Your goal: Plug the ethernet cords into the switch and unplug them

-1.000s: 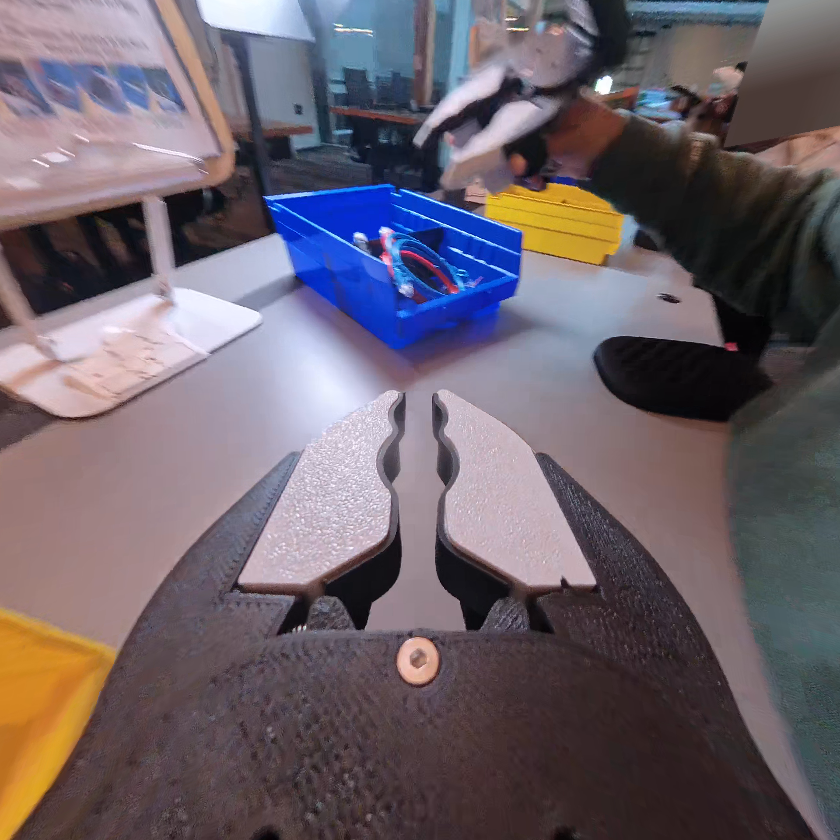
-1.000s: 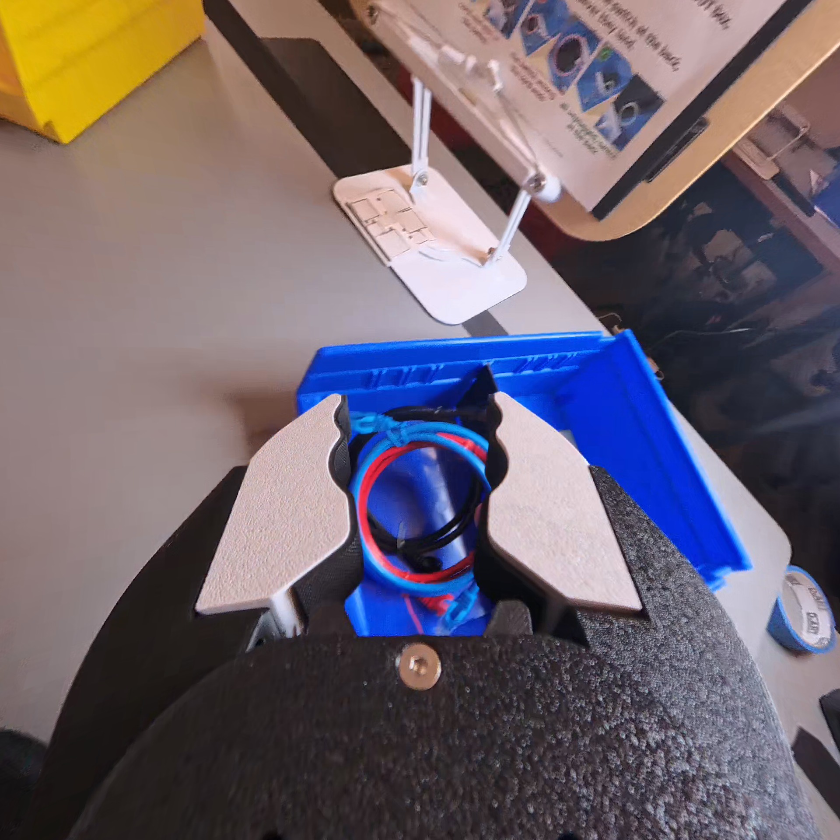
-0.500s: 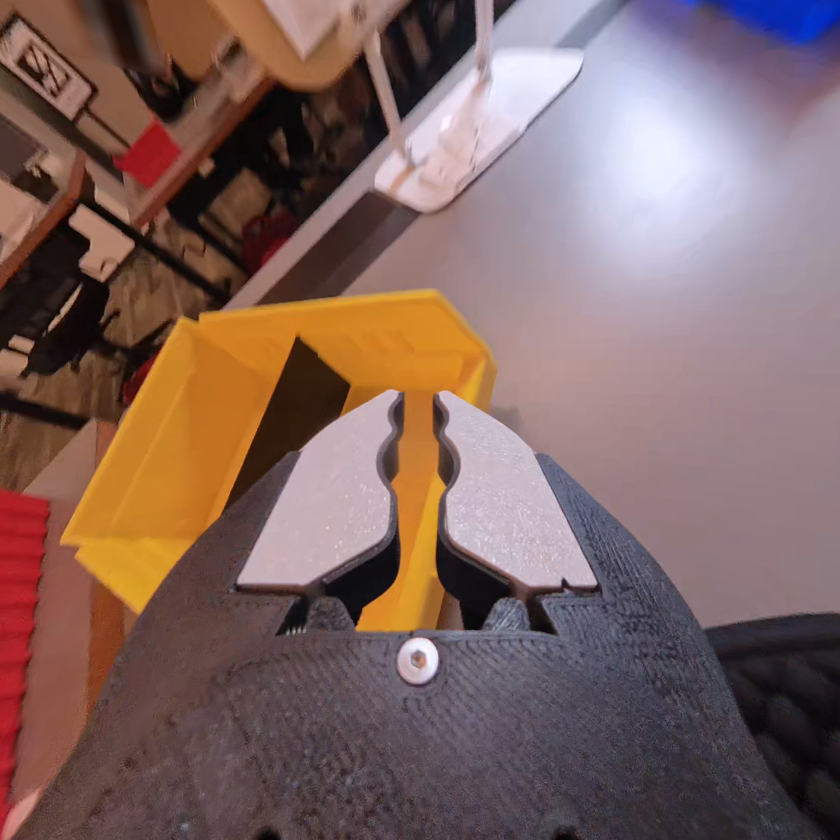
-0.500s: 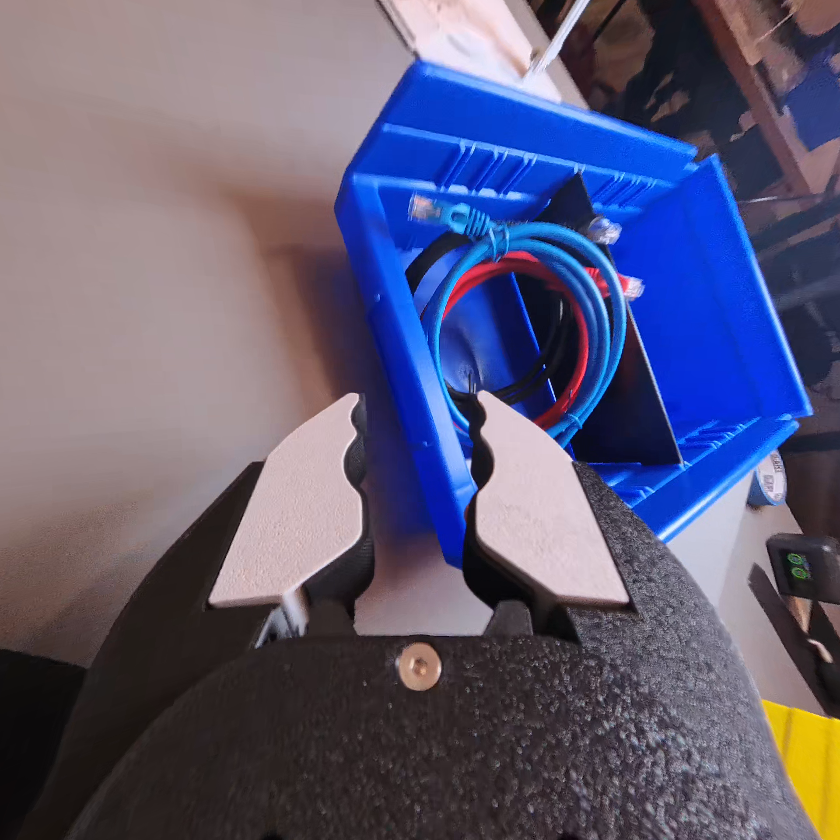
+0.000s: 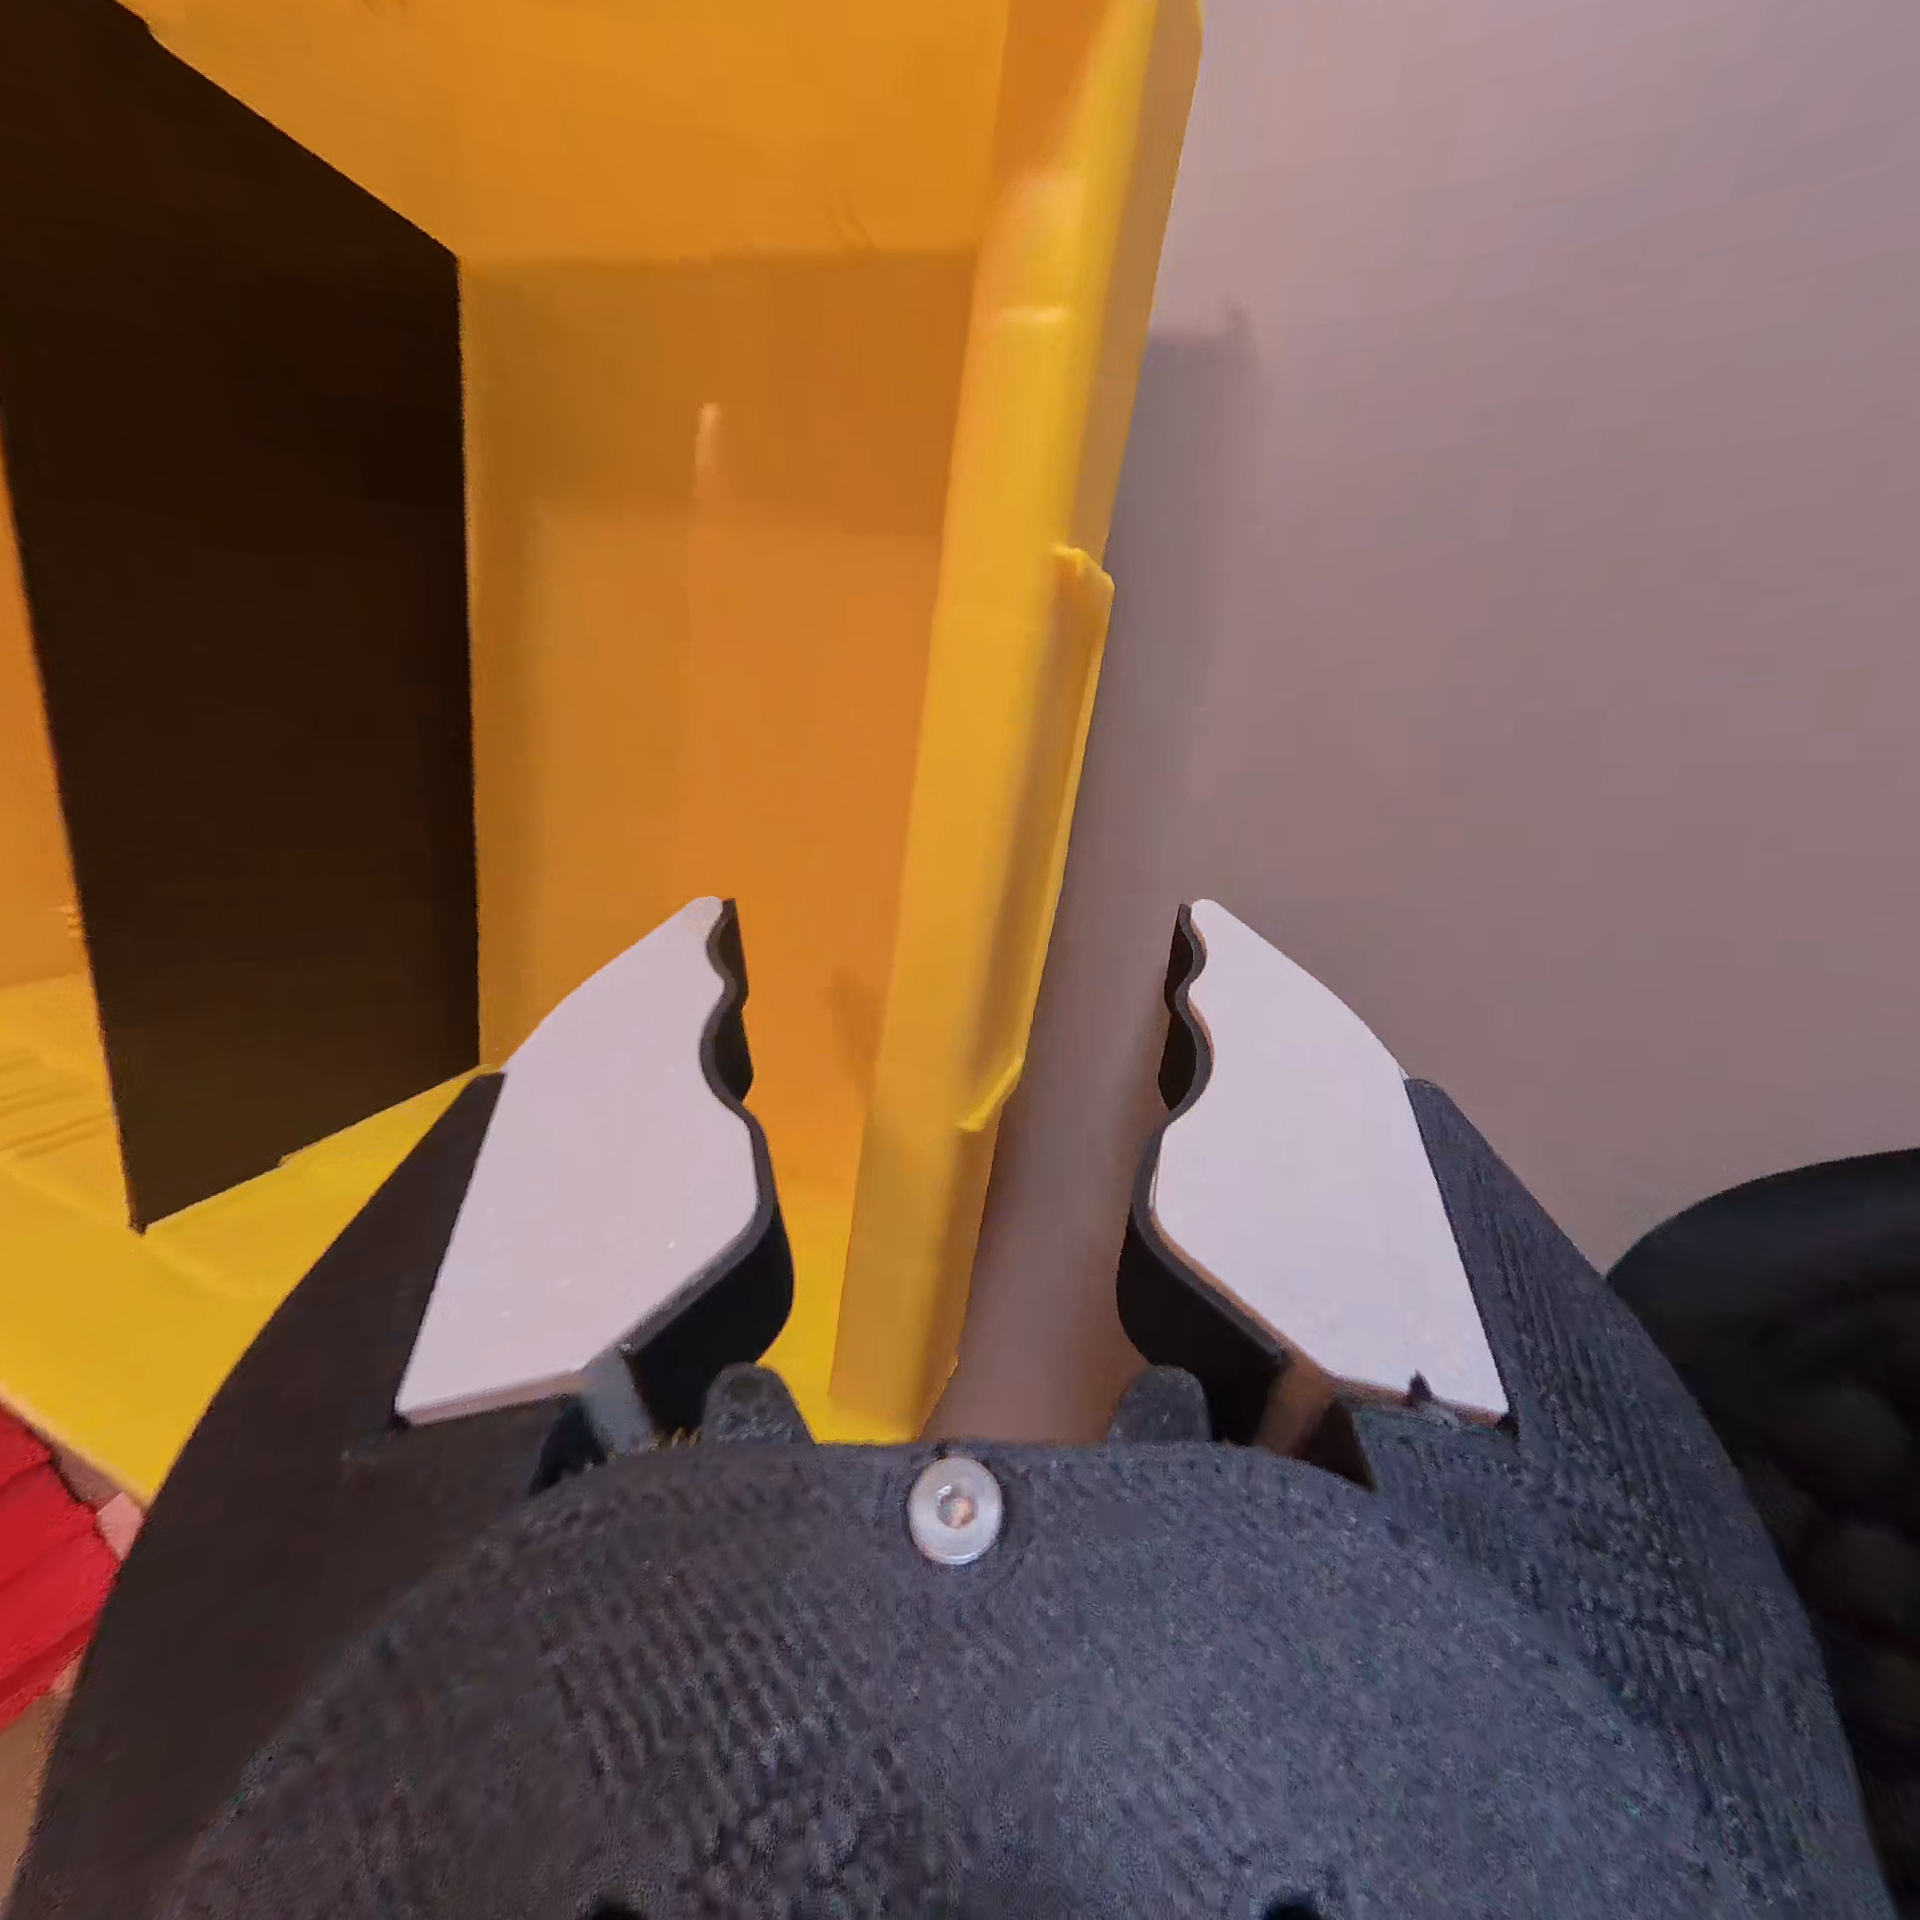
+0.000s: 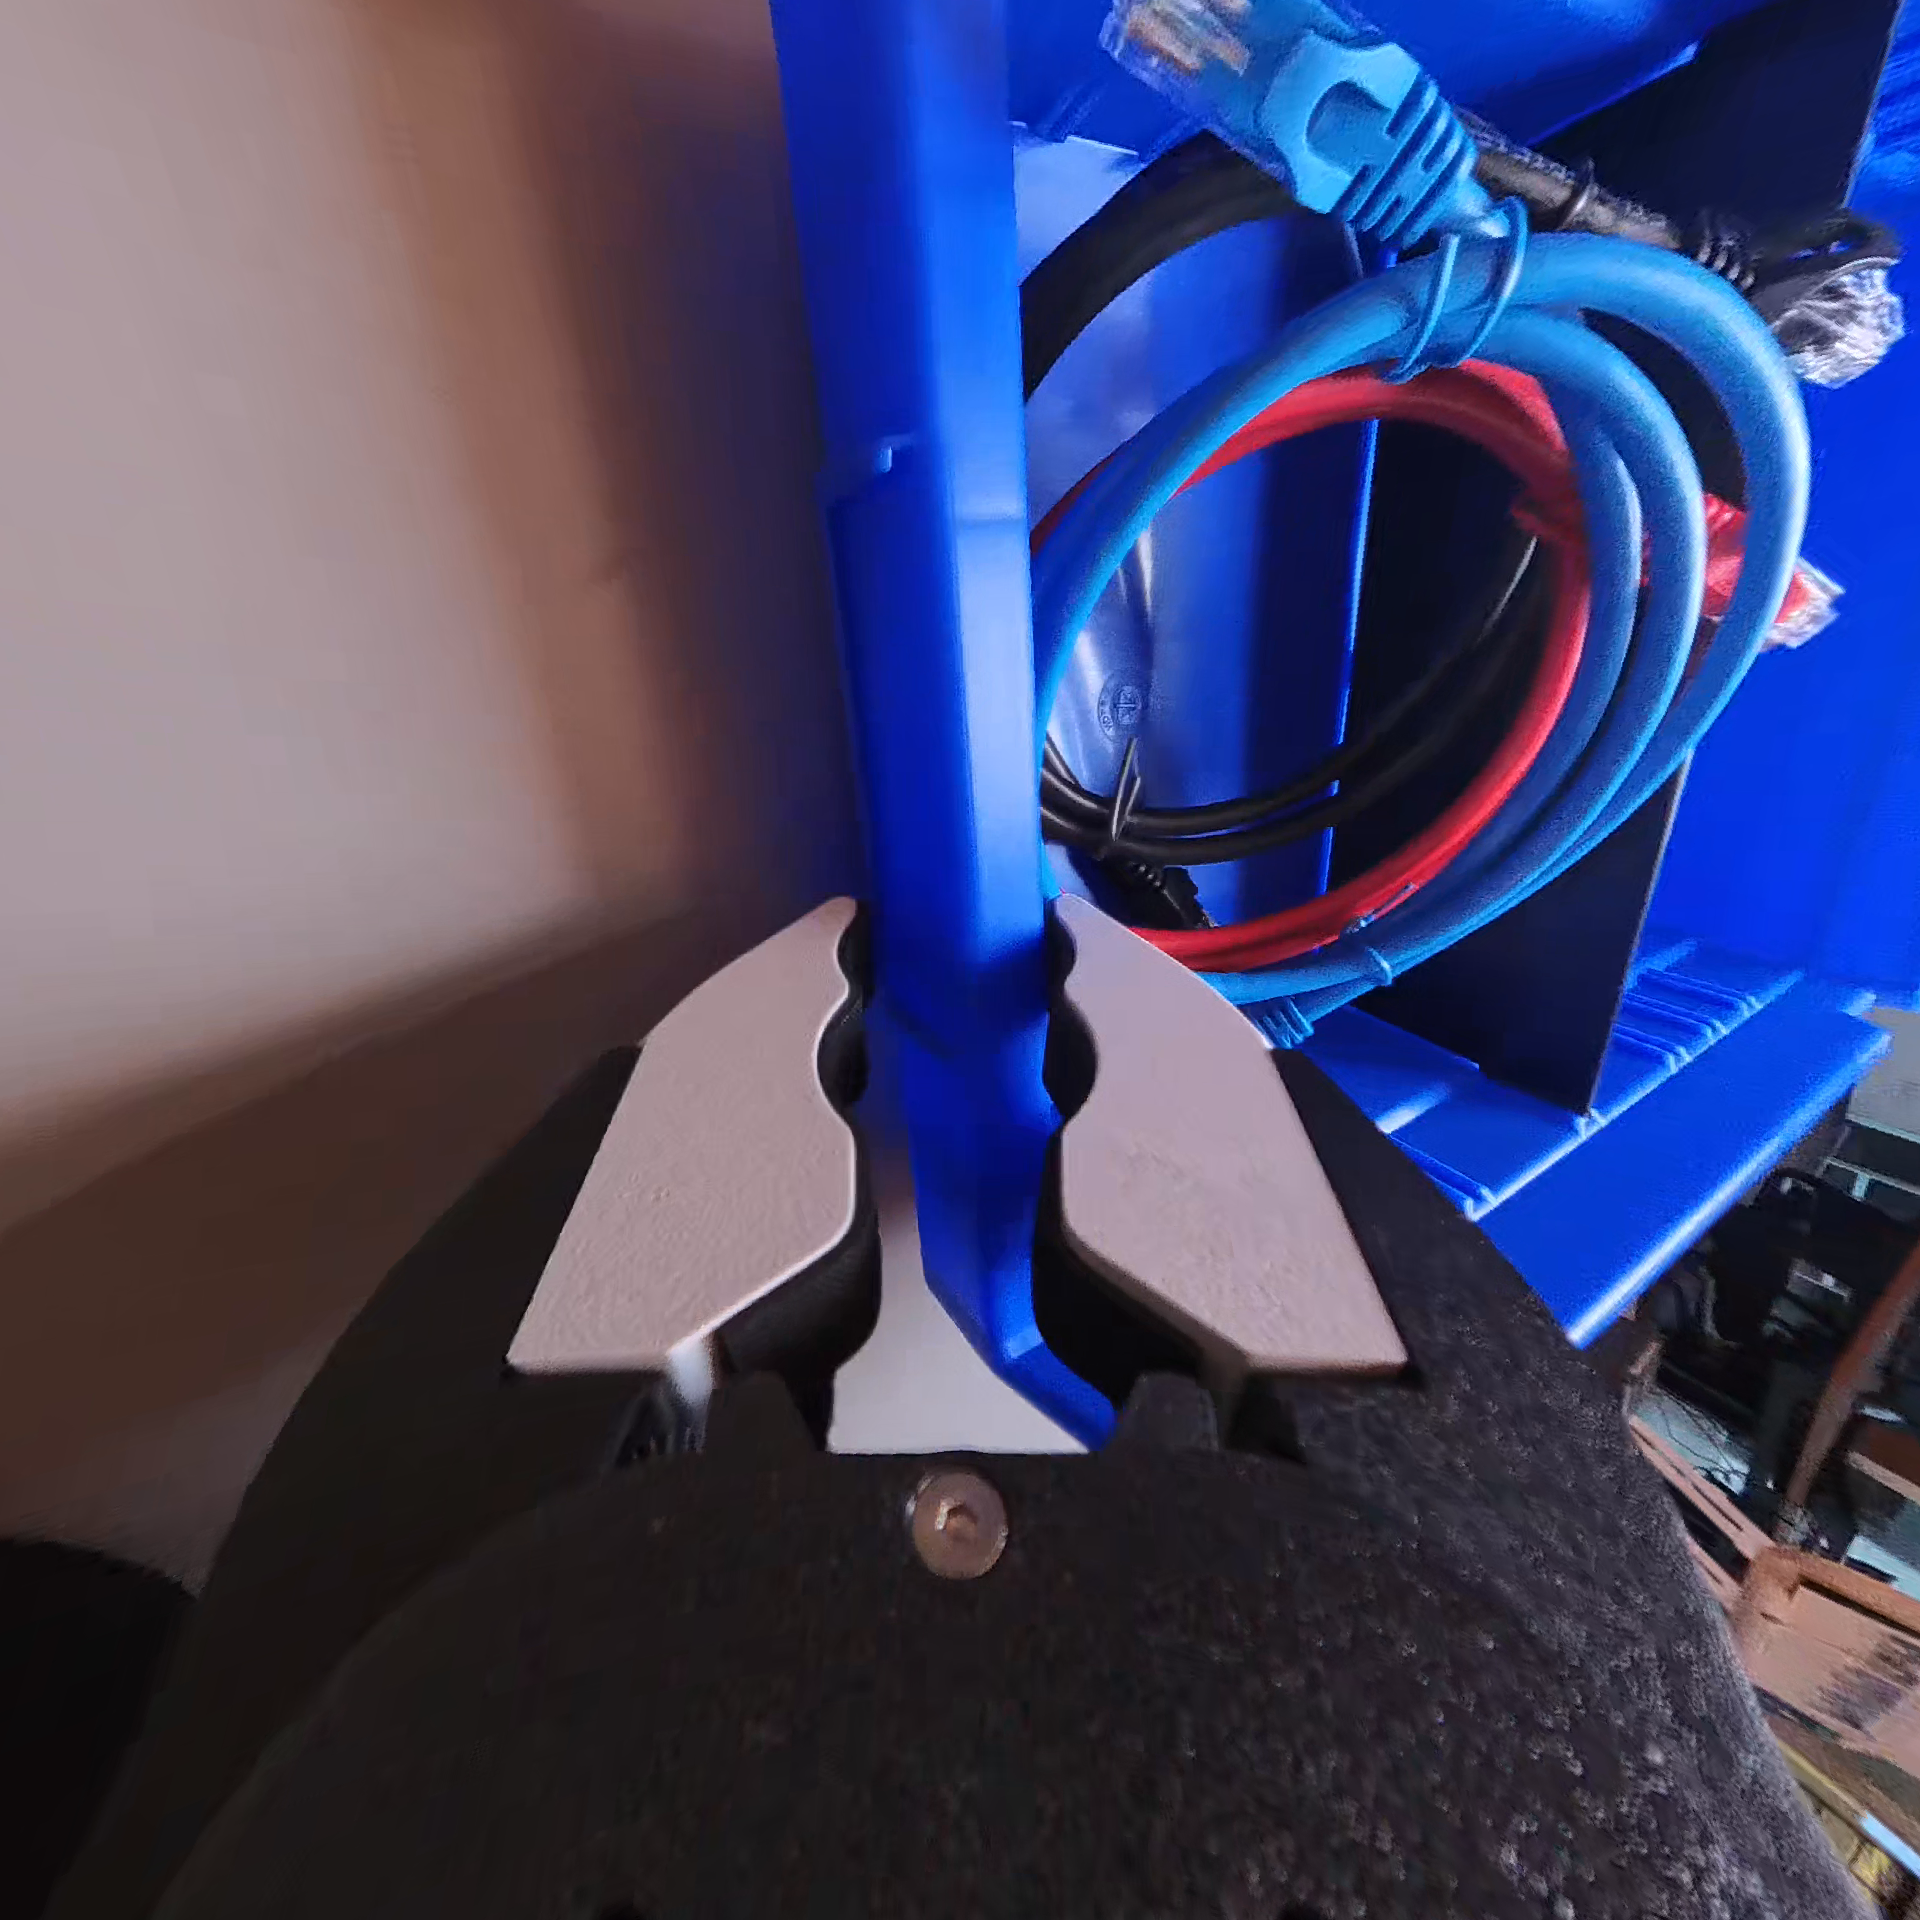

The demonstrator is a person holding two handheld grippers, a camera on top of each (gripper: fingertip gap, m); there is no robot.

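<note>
The right gripper (image 6: 956,940) clamps its jaws on the blue bin (image 6: 935,623) wall beside coiled cords (image 6: 1507,582). The left gripper (image 5: 956,935), jaws wide, straddles the smooth yellow bin (image 5: 997,831) wall on the matte tabletop (image 5: 1507,623).

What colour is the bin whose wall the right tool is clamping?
Blue bin, seen best in the right wrist view.
</note>
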